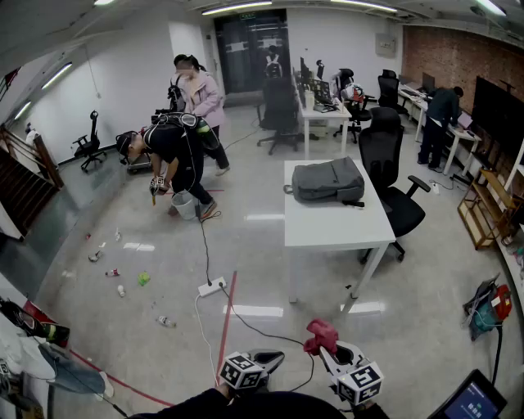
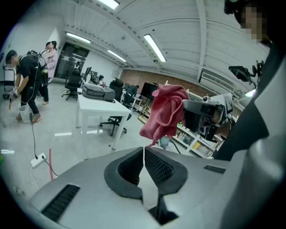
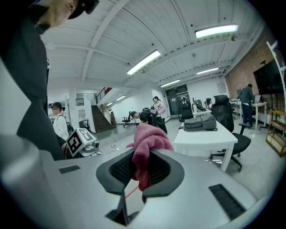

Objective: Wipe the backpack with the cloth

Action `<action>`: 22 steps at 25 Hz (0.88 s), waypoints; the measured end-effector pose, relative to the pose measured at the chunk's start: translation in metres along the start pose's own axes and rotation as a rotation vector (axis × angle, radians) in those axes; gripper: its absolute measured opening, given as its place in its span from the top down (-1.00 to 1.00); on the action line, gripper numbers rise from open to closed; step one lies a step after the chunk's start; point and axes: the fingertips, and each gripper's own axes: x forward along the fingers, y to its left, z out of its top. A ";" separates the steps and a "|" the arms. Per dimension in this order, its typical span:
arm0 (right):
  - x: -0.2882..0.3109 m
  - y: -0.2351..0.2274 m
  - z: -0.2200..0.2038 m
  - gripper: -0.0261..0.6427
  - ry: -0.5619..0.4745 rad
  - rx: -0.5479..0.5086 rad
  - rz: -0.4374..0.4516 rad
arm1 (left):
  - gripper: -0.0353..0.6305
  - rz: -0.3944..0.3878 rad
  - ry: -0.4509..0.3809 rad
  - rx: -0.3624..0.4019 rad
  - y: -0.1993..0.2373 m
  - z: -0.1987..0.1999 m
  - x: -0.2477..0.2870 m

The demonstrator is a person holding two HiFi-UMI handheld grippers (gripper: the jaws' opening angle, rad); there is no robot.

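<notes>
Well apart from the desk (image 1: 336, 225), w/ the backpack (image 1: 328, 181) lying on its far end, right claw (image 3: 136, 167) was clamped on the pink cloth (image 3: 147, 143), likely ready for wiping; left claw (image 2: 144, 157) was closed, empty.

1. The room is bright and evenly lit by long ceiling light strips (image 1: 237, 8) above and beyond the white table (image 1: 336, 221).
2. Pale glare patches lie on the glossy floor (image 1: 254, 311) left of and in front of the table. Shadows under the table are soft and faint.
3. All three views bend strongly, so straight lines away from the table curve. Both gripper views have black corners.
4. In the right gripper view the cloth (image 3: 145, 152) in front of the table is sharp, while the people beyond the table look small and soft.
</notes>
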 end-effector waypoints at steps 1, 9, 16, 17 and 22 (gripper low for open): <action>0.011 -0.005 0.009 0.76 0.012 -0.029 0.010 | 0.81 0.010 -0.002 -0.022 0.007 0.002 0.001; 0.065 -0.015 0.056 0.76 0.061 -0.179 0.033 | 0.81 -0.022 -0.010 0.000 0.018 0.029 0.012; 0.069 -0.021 0.033 0.76 0.075 -0.176 0.025 | 0.81 -0.040 -0.038 0.095 0.011 0.032 0.031; 0.068 -0.024 0.022 0.76 0.095 -0.165 0.029 | 0.81 -0.039 -0.038 0.085 0.010 0.028 0.033; 0.061 -0.027 -0.030 0.76 0.190 -0.099 0.046 | 0.81 0.005 -0.056 0.080 0.016 0.023 0.017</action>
